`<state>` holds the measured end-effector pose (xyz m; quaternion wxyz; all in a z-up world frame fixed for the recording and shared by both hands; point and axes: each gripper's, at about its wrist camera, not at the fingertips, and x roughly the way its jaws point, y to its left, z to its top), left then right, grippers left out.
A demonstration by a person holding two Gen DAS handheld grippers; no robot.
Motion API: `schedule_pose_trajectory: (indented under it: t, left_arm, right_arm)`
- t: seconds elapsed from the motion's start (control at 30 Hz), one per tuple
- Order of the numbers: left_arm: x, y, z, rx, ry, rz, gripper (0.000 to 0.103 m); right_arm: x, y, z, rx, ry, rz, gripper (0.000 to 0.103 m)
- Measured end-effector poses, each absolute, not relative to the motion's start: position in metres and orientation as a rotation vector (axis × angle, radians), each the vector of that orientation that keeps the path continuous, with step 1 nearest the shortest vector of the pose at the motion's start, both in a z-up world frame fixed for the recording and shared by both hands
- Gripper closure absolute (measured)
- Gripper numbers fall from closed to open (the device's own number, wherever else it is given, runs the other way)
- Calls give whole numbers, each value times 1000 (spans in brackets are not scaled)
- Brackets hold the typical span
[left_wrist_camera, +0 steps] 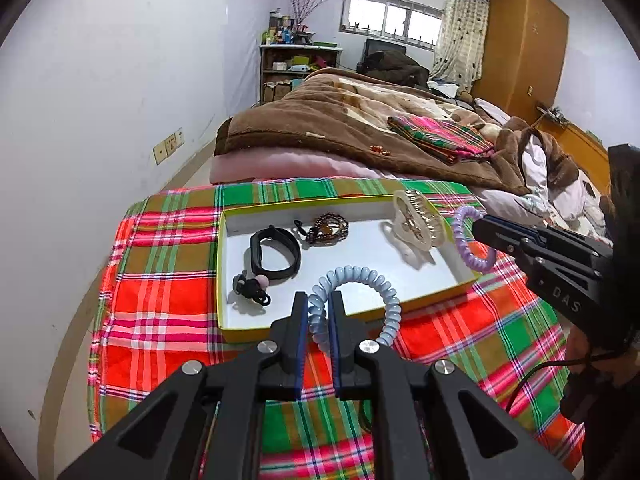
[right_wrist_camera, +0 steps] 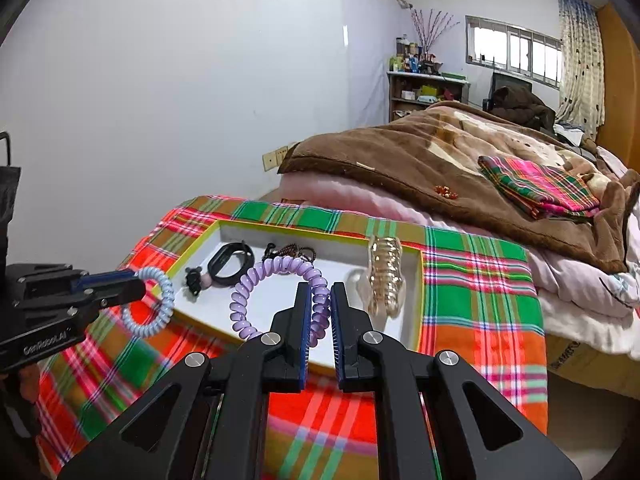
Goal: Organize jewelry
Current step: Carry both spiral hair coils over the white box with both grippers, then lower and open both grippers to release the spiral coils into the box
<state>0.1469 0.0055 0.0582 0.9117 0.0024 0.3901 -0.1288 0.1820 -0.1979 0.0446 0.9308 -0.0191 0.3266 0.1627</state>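
Observation:
My left gripper (left_wrist_camera: pixel 319 307) is shut on a pale blue spiral hair tie (left_wrist_camera: pixel 360 280) and holds it above the near edge of the yellow-rimmed white tray (left_wrist_camera: pixel 360 308). My right gripper (right_wrist_camera: pixel 321 300) is shut on a purple spiral hair tie (right_wrist_camera: pixel 272 280), held over the tray's (right_wrist_camera: pixel 400 320) near right part. In the left wrist view the right gripper (left_wrist_camera: pixel 480 226) and purple tie (left_wrist_camera: pixel 464 240) hang at the tray's right edge. The left gripper (right_wrist_camera: pixel 136 280) with the blue tie (right_wrist_camera: pixel 156 304) shows left in the right wrist view. In the tray lie a black band (left_wrist_camera: pixel 276 254), a bead bracelet (left_wrist_camera: pixel 328 230), a black hair tie (left_wrist_camera: pixel 250 288) and a gold hair claw (left_wrist_camera: pixel 420 220).
The tray sits on a red, green and orange plaid cloth (left_wrist_camera: pixel 160 280) over a low table. A bed with a brown blanket (left_wrist_camera: pixel 340 120) and a folded plaid cloth (left_wrist_camera: pixel 440 136) lies right behind it. A white wall (left_wrist_camera: pixel 100 120) runs along the left.

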Motion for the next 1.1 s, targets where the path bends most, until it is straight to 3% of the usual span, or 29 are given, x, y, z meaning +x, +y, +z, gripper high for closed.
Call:
schedule_pose_trajectory:
  t: [1.1]
  left_arm:
    - [212,-2,-3,-23,956,-253,93]
  right_arm:
    - [277,-150,-26,-192,860,306,93]
